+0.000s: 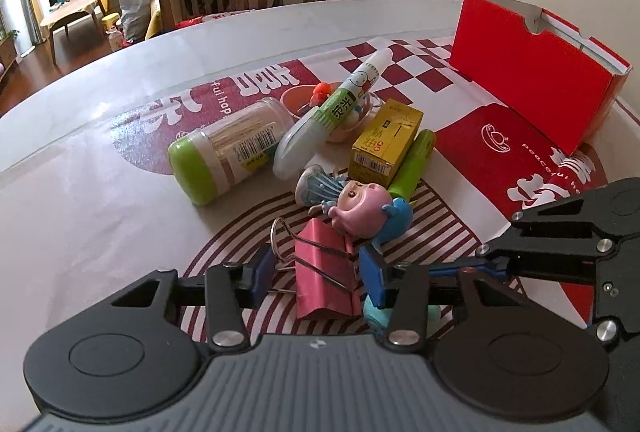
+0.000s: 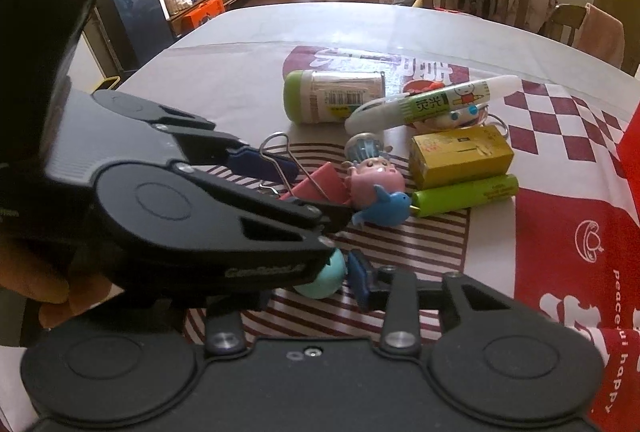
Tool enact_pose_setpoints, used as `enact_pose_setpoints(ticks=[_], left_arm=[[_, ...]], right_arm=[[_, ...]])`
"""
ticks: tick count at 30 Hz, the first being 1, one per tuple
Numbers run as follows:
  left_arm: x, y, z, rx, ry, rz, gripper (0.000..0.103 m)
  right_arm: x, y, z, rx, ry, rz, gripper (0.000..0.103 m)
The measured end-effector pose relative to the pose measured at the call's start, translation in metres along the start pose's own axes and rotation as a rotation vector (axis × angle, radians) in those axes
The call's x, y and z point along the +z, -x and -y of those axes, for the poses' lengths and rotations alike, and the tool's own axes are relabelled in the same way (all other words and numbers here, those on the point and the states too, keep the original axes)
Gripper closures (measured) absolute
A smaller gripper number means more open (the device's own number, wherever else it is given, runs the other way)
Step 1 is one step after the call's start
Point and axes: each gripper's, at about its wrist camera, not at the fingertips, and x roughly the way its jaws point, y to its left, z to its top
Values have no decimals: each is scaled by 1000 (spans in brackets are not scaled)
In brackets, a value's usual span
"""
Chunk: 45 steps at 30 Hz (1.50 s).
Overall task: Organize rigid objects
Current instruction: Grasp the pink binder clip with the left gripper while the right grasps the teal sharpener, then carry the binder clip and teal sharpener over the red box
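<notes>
- The left hand-held gripper (image 1: 320,282) straddles a pink binder clip (image 1: 326,272) lying near the front of the bench (image 1: 100,200); its blue pads (image 1: 262,274) stand partly apart, one at each side of the clip, and whether they press on it cannot be told.
- The right hand-held gripper (image 2: 320,284) sits narrowly open around a teal round toy piece (image 2: 322,278); one blue pad (image 2: 360,282) is just beside it, the other is hidden behind the left gripper.
- Just beyond the clip lies a pink-and-blue cartoon figurine (image 1: 360,208).
- Farther back cluster a green-capped toothpick jar (image 1: 228,152), a white glue bottle (image 1: 332,108) propped across a pink dish (image 1: 294,100), a yellow carton (image 1: 386,142) and a green tube (image 1: 414,164).
- An open red box (image 1: 532,80) stands at the far right.
</notes>
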Motion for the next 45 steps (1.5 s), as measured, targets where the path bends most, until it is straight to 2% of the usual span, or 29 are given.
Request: enact_pose_setpoints(ticks=[5,13,25,35,45], left_arm=[[1,-3,2,11,-26,-5,68],[-3,0,2,24,-39,-4,69],[-12,20,-14,7,62,-12,69],[-12,50,-6,-28,139,5,69],[3,88,11,-64,204,14,69]], right_arm=[[-1,0,-2,-5,9,4,74],[-6,10,-5,-21,39,7,74],[-16,46,11,-69,-25,37,73],[-13,91,24,-119,-77,83,73],[-11,138,47,-159,-134,111,73]])
